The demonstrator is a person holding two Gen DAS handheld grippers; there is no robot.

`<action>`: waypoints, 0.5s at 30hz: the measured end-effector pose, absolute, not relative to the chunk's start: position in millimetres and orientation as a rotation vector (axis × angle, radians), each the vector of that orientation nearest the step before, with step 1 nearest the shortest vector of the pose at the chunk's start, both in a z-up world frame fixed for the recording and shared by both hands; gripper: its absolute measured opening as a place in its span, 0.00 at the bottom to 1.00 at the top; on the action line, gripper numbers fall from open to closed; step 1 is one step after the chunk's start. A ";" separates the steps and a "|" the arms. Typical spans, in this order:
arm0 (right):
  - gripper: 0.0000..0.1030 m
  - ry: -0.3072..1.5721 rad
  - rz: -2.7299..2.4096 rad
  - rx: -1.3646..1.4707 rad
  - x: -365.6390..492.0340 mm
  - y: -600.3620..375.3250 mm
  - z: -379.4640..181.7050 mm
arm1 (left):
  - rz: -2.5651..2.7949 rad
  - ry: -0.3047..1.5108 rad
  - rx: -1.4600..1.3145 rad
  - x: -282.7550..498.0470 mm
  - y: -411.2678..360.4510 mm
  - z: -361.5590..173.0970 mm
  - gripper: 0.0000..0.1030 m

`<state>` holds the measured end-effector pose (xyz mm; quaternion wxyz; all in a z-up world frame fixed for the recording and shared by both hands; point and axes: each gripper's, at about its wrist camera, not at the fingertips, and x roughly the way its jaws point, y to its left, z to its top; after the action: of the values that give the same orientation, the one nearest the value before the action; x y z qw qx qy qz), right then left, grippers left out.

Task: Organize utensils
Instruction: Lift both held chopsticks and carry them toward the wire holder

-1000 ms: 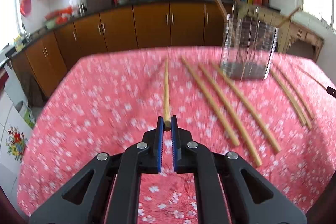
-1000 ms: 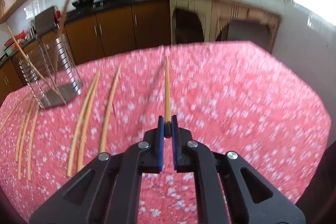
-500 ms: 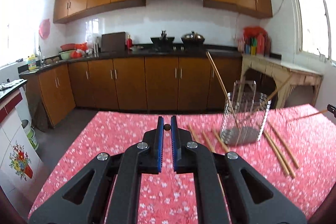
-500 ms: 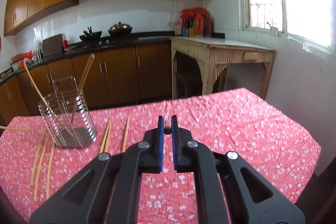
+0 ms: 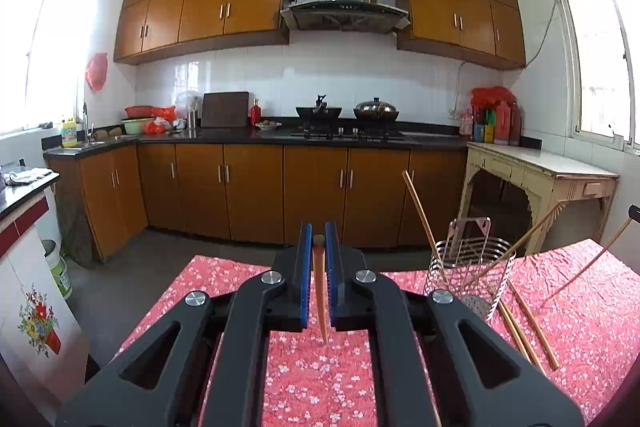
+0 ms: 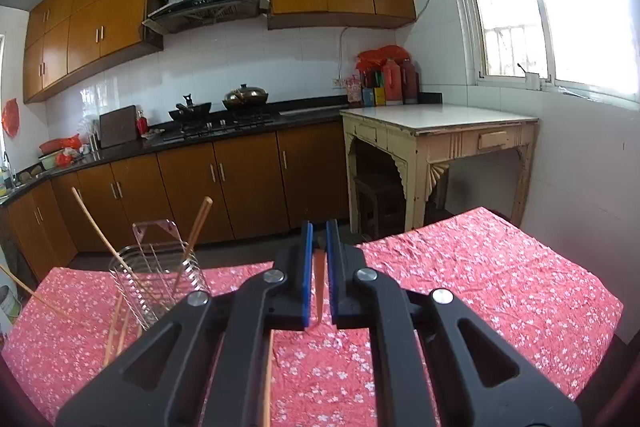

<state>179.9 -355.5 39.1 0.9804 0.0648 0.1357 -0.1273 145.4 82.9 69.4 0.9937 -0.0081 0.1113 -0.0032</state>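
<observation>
**Two chopsticks in the holder, two in hand, several left on the bench**

The landmark is the wire chopstick holder (image 5: 470,269), a metal cage that stands upright on the bench (image 5: 592,307) under its red flowered cloth. Two chopsticks already lean inside it: one (image 5: 420,215) tilts away to the holder's left in the left wrist view, the other (image 5: 524,239) slants out over its right rim. That is the part of the job that looks done.

The left gripper (image 5: 319,267) has its fingers clamped tight on a wooden chopstick (image 5: 320,299), which hangs tip-down between the blue pads, well clear of the cloth and to the left of the holder. The right gripper (image 6: 319,267) is closed in the same way on its own chopstick (image 6: 319,287), also tip-down, to the right of the holder as its camera sees it. A further stick (image 5: 588,263) slants up toward the right edge of the left view, beyond the holder; it is probably the one the right hand carries, though the frame cuts it off.

What is left: a loose pair (image 5: 528,331) lies flat on the cloth just beside the holder's right foot, and more sticks (image 6: 116,323) lie at the holder's base in the right wrist view; these may be partly the same ones. A single stick (image 6: 267,379) also lies under the right gripper's body.

By my reckoning the task is under halfway: both carried chopsticks must go into the holder, then the ones on the cloth.
</observation>
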 end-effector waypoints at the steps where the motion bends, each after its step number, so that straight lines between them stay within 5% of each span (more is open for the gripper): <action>1: 0.07 0.266 -0.250 0.132 179.0 -355.5 42.4 | -0.007 0.218 -0.015 145.2 82.7 71.7 0.06; 15: 0.07 0.216 -0.161 0.163 164.2 -344.0 72.2 | -0.026 0.183 -0.020 139.8 82.2 82.7 0.06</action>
<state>164.2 -344.0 72.2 0.9877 0.0810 0.1075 -0.0800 139.8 82.2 82.7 0.9957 -0.0098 0.0914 -0.0128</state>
